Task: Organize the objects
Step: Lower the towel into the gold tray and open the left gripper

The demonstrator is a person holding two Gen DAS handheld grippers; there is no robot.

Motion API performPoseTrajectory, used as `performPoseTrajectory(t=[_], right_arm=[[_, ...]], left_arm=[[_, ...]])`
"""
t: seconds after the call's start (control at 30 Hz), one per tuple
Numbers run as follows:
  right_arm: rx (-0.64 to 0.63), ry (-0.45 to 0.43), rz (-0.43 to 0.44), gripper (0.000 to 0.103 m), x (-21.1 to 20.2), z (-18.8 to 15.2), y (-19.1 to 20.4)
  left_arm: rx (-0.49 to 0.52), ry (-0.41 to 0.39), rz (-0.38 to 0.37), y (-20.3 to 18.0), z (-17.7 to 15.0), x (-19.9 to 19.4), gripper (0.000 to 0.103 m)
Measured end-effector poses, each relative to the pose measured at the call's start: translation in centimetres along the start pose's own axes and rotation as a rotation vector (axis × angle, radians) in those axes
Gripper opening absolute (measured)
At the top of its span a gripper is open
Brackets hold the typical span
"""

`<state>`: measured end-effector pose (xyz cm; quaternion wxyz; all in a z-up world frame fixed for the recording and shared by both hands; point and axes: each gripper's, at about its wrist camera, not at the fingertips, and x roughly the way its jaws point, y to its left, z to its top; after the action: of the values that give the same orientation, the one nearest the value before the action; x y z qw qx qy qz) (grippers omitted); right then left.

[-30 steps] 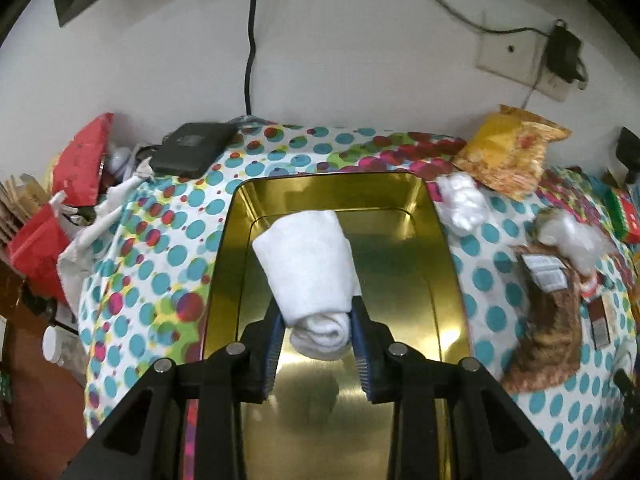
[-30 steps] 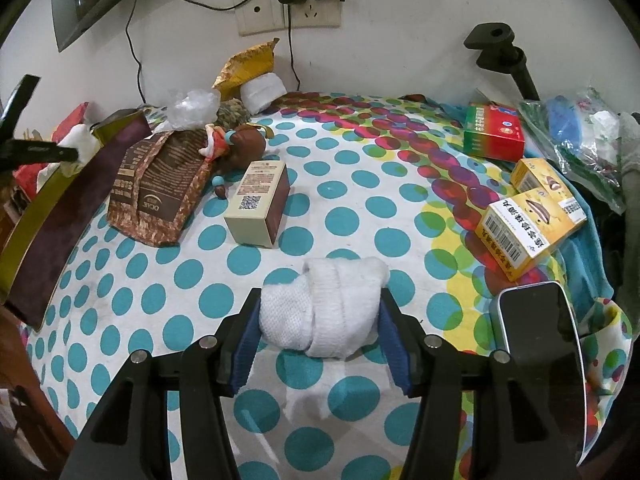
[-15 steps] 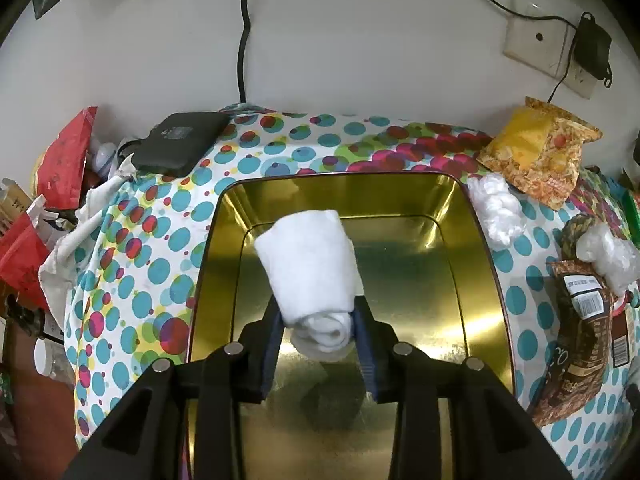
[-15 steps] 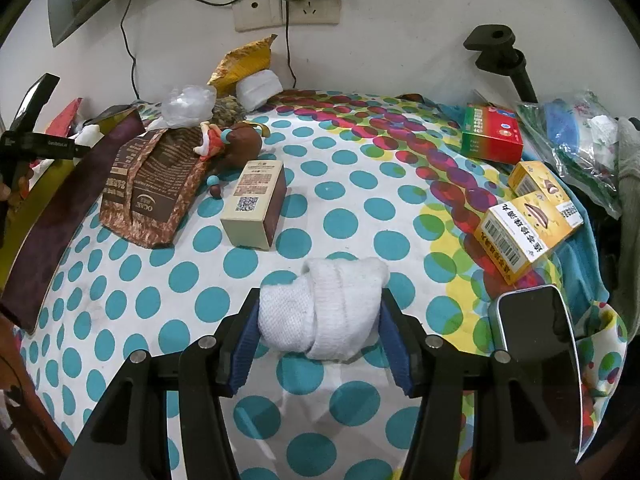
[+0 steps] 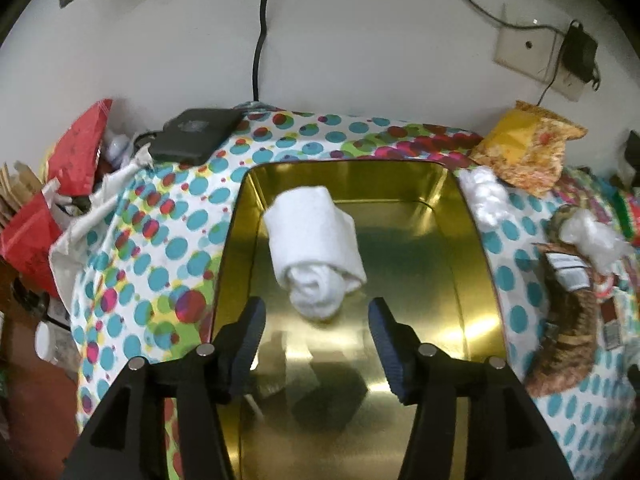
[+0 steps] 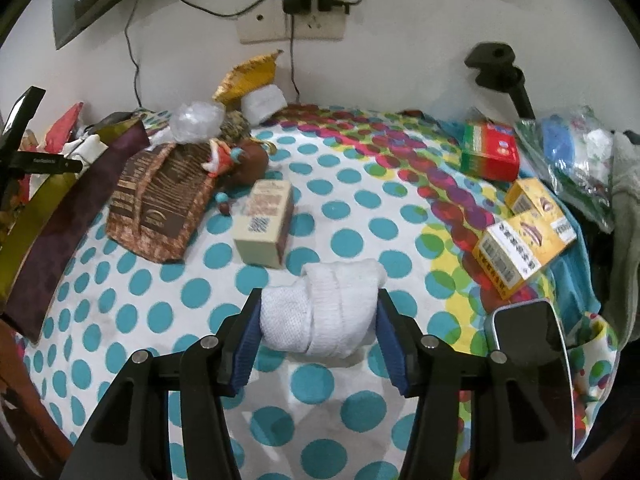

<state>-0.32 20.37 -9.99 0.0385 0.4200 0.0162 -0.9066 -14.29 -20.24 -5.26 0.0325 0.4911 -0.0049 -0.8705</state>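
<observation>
In the left wrist view a rolled white towel (image 5: 314, 250) lies in a gold metal tin (image 5: 472, 264) on the dotted tablecloth. My left gripper (image 5: 318, 322) is open, its blue pads just short of the roll's near end and apart from it. In the right wrist view my right gripper (image 6: 318, 330) is shut on a second rolled white cloth (image 6: 324, 310), held just above the tablecloth. The tin's dark outer wall (image 6: 60, 216) shows at the far left there.
Left view: a black device (image 5: 196, 134), red bags (image 5: 60, 184), a yellow snack bag (image 5: 528, 148), a brown packet (image 5: 568, 328). Right view: a small carton (image 6: 264, 226), a brown packet (image 6: 164, 200), yellow boxes (image 6: 524, 248), a red-green box (image 6: 490, 152), a phone (image 6: 528, 336).
My left gripper has opened and let go of the white towel, which now lies in the tin. My right gripper still holds its cloth and has barely moved.
</observation>
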Motion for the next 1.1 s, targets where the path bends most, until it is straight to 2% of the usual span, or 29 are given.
performPoseTrajectory(t=[0.23,0.3,0.43,0.5,0.6,0.73,0.8,0.9,1.0,1.1], right_arm=[[-0.065,-0.058,0.035,0.05,-2.4,2.4,3.1],[-0.095,-0.082,0.079,0.05,-3.1,3.7,4.9],[-0.161,-0.116,0.173,0.05,-3.9,6.0,9.6],[-0.196,-0.122,0.231,0.05,-3.8,7.3,12.5],[-0.237,-0.106,0.325,0.05,-2.9,8.7,16.8],[-0.309,-0.082,0.373,0.05,-1.1,10.0,22.3],[-0.328,-0.056,0.393,0.05,0.4,10.7,24.7],[-0.378,-0.014,0.374,0.05,2.6,11.5,27.9],[-0.405,0.046,0.356,0.05,5.3,11.9,30.1],[-0.409,0.103,0.332,0.05,7.6,12.3,31.3]], left_arm=[[-0.019,-0.097,-0.004,0.3,-3.0,-5.6,0.055],[-0.026,-0.089,-0.014,0.5,-4.6,-7.5,0.055],[-0.095,-0.098,-0.11,2.2,-8.5,-11.1,0.055],[-0.134,-0.099,-0.11,3.5,-10.2,-12.5,0.055],[-0.153,-0.09,-0.059,5.6,-12.6,-13.8,0.055],[-0.17,-0.049,0.039,8.2,-15.1,-14.1,0.055],[-0.197,-0.022,0.055,9.5,-16.1,-13.9,0.055],[-0.259,-0.006,0.03,11.4,-17.1,-13.6,0.055],[-0.264,-0.013,0.053,12.3,-17.8,-13.6,0.055],[-0.272,0.013,0.049,12.9,-18.1,-13.0,0.055]])
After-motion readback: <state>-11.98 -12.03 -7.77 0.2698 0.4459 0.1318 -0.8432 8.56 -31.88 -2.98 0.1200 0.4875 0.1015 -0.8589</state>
